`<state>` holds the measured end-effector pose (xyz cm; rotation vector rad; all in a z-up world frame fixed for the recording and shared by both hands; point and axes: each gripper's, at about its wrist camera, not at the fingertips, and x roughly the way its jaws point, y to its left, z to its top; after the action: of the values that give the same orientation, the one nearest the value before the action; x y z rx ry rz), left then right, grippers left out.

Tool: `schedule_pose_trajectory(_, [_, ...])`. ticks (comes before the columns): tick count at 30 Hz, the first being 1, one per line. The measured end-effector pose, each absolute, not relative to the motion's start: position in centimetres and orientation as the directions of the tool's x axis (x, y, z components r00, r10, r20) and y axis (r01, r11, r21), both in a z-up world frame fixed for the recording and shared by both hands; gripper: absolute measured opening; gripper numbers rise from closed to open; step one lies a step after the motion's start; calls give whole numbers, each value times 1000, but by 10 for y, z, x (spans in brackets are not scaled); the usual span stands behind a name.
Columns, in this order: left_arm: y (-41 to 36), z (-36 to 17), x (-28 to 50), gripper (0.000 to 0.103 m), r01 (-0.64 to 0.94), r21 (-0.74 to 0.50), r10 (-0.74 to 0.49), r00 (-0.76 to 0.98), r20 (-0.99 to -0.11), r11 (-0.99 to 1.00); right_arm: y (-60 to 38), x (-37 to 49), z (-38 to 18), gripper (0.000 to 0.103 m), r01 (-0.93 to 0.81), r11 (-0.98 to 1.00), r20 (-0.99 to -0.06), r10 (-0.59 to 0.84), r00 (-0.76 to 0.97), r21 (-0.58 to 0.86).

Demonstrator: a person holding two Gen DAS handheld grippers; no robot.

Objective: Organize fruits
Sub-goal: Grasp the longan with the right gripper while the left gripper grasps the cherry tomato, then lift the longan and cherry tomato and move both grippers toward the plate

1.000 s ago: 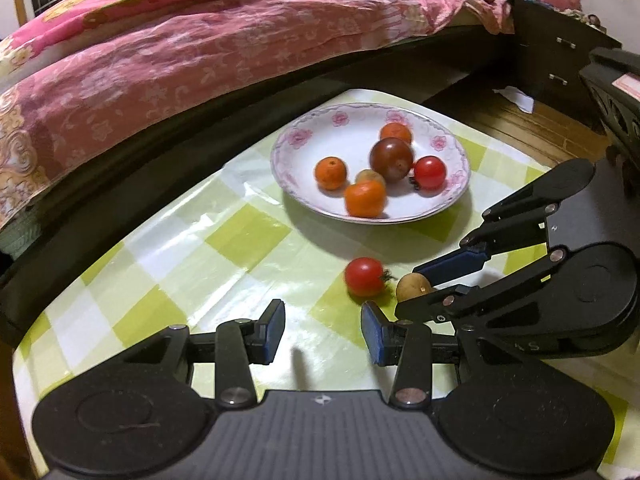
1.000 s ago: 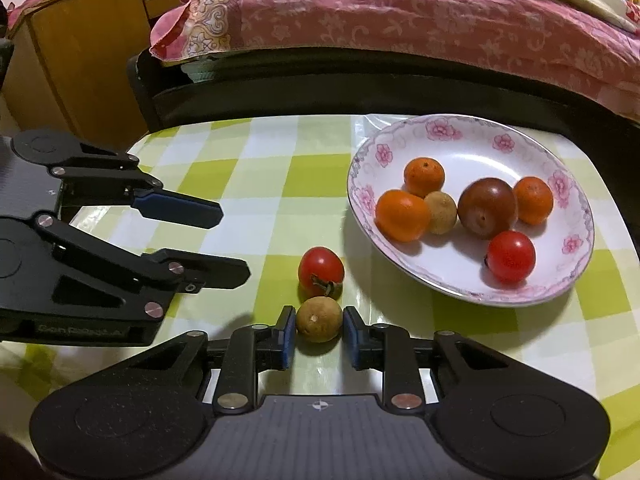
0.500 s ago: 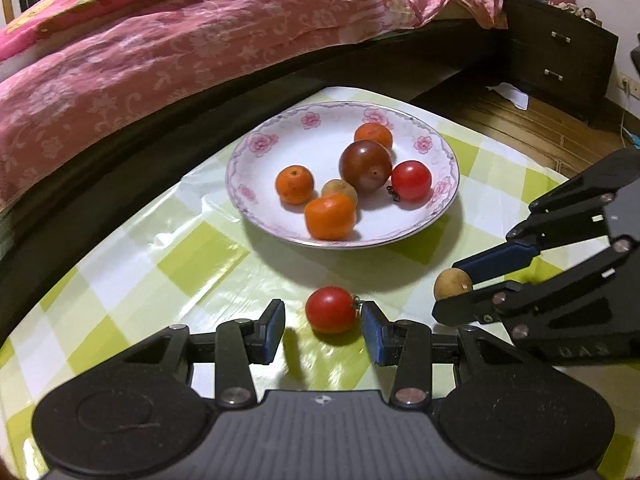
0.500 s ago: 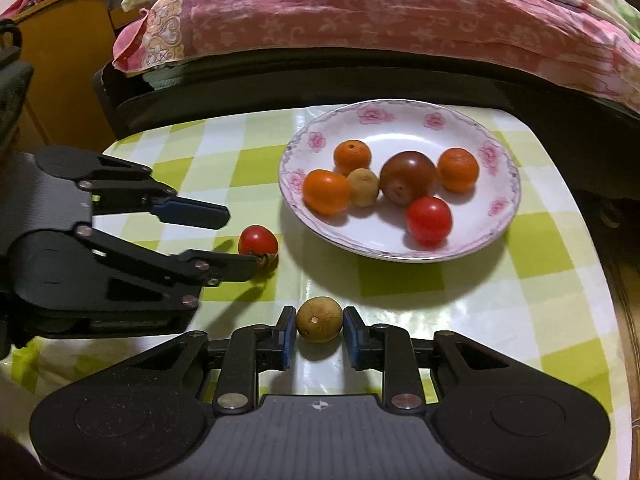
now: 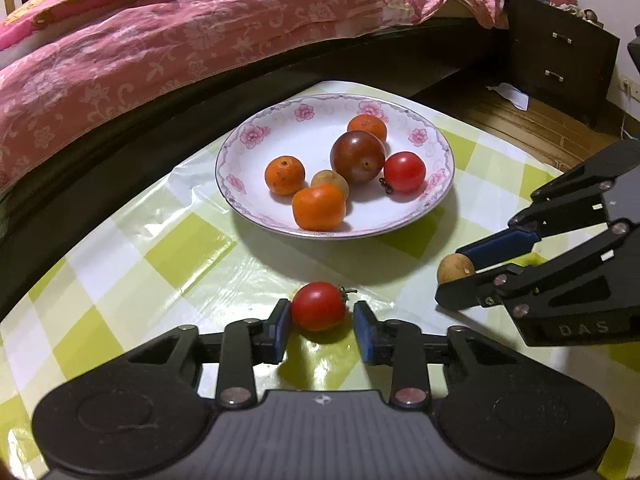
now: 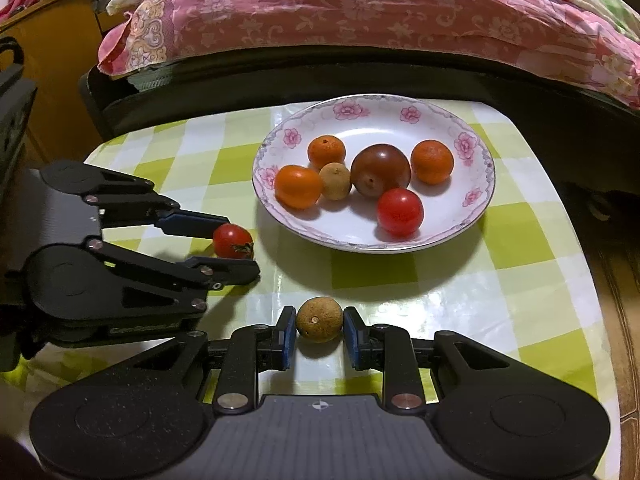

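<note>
From the left wrist camera, the left gripper (image 5: 320, 322) brackets a small red cherry tomato with a green stalk (image 5: 319, 306) on the green-and-white checked plastic tablecloth (image 5: 120, 276). Its left blue pad touches the tomato while a narrow gap shows at the right pad, so the jaws are not yet clamped on it. Beyond stands the white round porcelain plate with a pink flower rim (image 5: 256, 136), holding three small orange mandarins, a dark reddish-brown tomato (image 5: 357, 156), a second red tomato (image 5: 404, 171) and a tan longan. At the right edge, the right gripper (image 5: 460, 276) carries a round tan-brown longan (image 5: 455, 269) between its fingers, near the plate's front edge. A pink floral bedspread (image 5: 160, 40) lies behind the table.

From the right wrist camera, the right gripper (image 6: 319, 328) is clenched on the longan (image 6: 319, 319), both blue pads pressed to its sides; it appears to be raised slightly off the cloth, though the angle makes that hard to judge. The left gripper (image 6: 236, 252) reaches in from the left around the cherry tomato (image 6: 232, 241), just beside the plate (image 6: 476, 208).
</note>
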<state>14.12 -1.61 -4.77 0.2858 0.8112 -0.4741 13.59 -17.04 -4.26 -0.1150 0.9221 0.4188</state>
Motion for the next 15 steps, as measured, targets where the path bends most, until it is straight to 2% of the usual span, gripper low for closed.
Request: schedule_pose_trajectory(15, [-7,-45,99,36,565,64,-304,532,-791,823,-171,123,-42,22,-447,893,-798,312,515,60])
